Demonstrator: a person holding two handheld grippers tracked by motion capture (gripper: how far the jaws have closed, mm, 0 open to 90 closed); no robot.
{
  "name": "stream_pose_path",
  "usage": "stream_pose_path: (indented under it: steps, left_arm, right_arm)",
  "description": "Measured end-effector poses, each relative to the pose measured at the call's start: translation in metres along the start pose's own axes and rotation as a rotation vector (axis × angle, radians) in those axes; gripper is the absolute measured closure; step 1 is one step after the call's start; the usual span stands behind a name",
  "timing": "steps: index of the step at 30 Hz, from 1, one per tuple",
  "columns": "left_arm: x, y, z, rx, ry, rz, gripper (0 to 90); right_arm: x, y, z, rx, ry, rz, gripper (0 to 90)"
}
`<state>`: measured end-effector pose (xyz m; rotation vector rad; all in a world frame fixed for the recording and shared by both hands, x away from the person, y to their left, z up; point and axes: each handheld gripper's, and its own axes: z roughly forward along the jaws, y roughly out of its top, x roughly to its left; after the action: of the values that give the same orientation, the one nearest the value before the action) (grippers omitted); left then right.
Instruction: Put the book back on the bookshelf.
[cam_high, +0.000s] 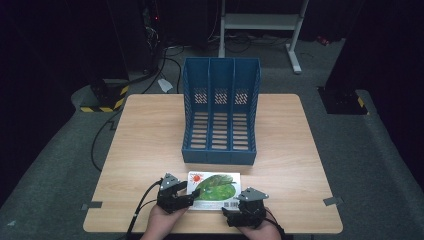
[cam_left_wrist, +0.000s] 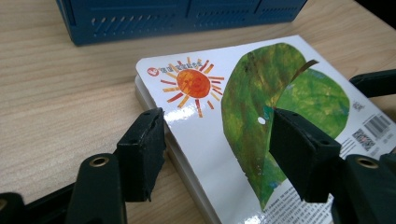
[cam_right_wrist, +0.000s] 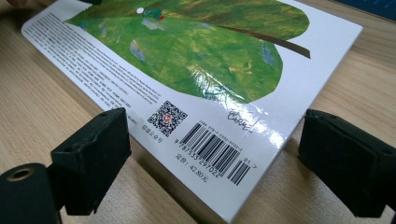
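My wooden counter (cam_high: 140, 150) carries a blue three-slot file rack (cam_high: 220, 112) and, near my edge, a picture book (cam_high: 214, 190) lying flat.

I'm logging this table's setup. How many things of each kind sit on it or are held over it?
Book: 1
Blue file rack: 1
Hand-held gripper: 2, left hand-held gripper, right hand-held gripper
Total: 4

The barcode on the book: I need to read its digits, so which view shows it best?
The right gripper view: the barcode lies close and sharp between the jaws. The left gripper view shows it small at the book's far edge; in the high view it is a tiny blur.
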<state>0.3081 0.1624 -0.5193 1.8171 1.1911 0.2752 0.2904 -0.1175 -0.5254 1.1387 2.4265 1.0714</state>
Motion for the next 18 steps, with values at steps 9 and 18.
stream_pose_path:
  steps: [9,18]
  left_arm:
    - [-0.004,0.004,-0.006,-0.066,-0.006,0.049,37.9]
    - [-0.010,0.007,-0.014,-0.124,-0.015,0.097,39.6]
  right_arm:
    - [0.000,-0.001,-0.001,0.001,0.005,0.002,7.7]
    - [0.000,-0.001,-0.002,-0.010,0.006,-0.013,7.6]
